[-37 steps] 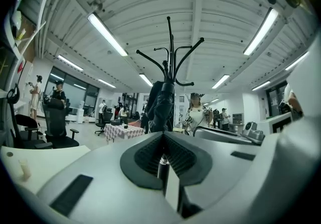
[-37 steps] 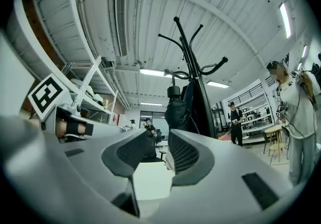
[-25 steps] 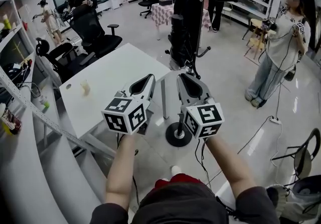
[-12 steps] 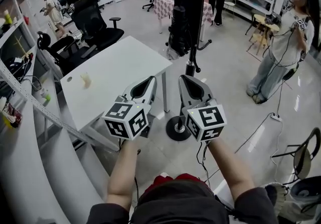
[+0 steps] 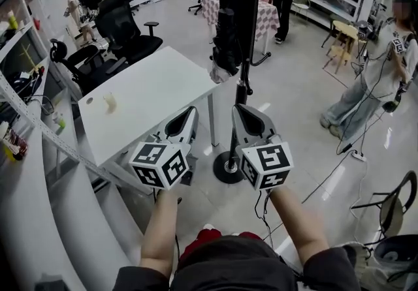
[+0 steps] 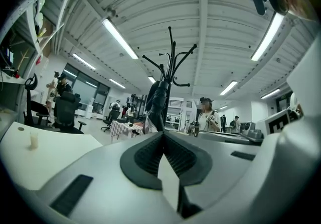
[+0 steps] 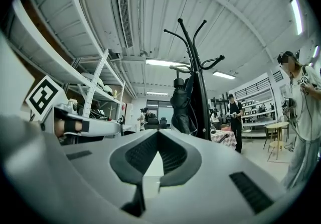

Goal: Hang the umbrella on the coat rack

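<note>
A black coat rack (image 5: pixel 245 55) stands on a round base (image 5: pixel 226 168) just beyond the white table's corner. A black folded umbrella (image 5: pixel 225 38) hangs from its hooks, close against the pole. Both grippers are held level in front of the rack, short of it and touching nothing. My left gripper (image 5: pixel 190 113) is shut and empty, over the table's near corner. My right gripper (image 5: pixel 238 111) is shut and empty, just in front of the pole. In the left gripper view the umbrella (image 6: pixel 156 102) hangs on the rack (image 6: pixel 171 62) beyond the gripper (image 6: pixel 163 135). The right gripper view shows the umbrella (image 7: pixel 180 102), the rack (image 7: pixel 199 87) and the gripper (image 7: pixel 158 133).
A white table (image 5: pixel 150 87) with a small pale object (image 5: pixel 111 103) stands to the left, black office chairs (image 5: pixel 124 29) behind it. Metal shelving (image 5: pixel 26 126) runs along the left. A person (image 5: pixel 382 68) stands at the right, a cable (image 5: pixel 333 166) trails across the floor, and a chair (image 5: pixel 395 208) sits at the lower right.
Both grippers have drawn back a little from the rack and sunk slightly. The umbrella stays hanging on the rack.
</note>
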